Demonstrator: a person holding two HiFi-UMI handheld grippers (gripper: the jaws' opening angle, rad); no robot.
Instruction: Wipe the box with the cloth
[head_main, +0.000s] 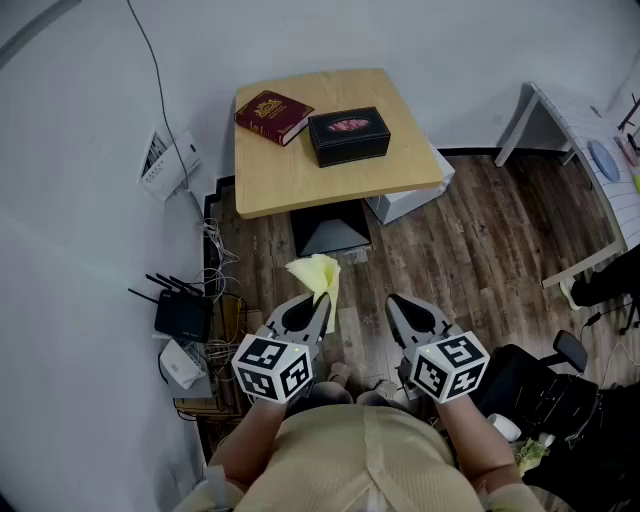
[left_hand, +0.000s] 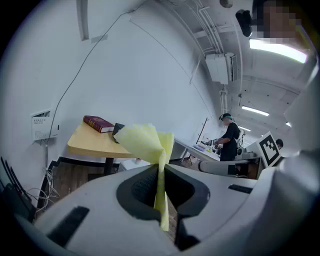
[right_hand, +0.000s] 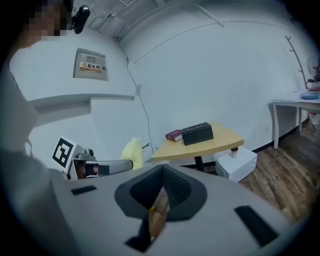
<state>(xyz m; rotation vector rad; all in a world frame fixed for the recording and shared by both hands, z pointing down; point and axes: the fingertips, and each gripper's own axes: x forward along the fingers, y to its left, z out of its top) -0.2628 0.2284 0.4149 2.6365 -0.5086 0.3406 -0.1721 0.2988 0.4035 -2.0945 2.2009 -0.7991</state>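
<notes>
A black box (head_main: 349, 135) stands on the small wooden table (head_main: 300, 180) beside a red book (head_main: 273, 116), well ahead of both grippers. My left gripper (head_main: 318, 305) is shut on a yellow cloth (head_main: 318, 278), which sticks up out of the jaws and hangs below them. In the left gripper view the cloth (left_hand: 145, 142) is pinched between the pads and partly covers the box (left_hand: 118, 128). My right gripper (head_main: 400, 308) is shut with nothing in it. The right gripper view shows the box (right_hand: 197, 133) and the book (right_hand: 174, 135) on the table, far off.
A white box (head_main: 405, 200) sits on the floor under the table's right side. A black router (head_main: 183, 316) and loose cables lie by the left wall. A white desk (head_main: 590, 150) and a black chair (head_main: 545, 385) are at the right. A person (left_hand: 231, 142) stands far behind.
</notes>
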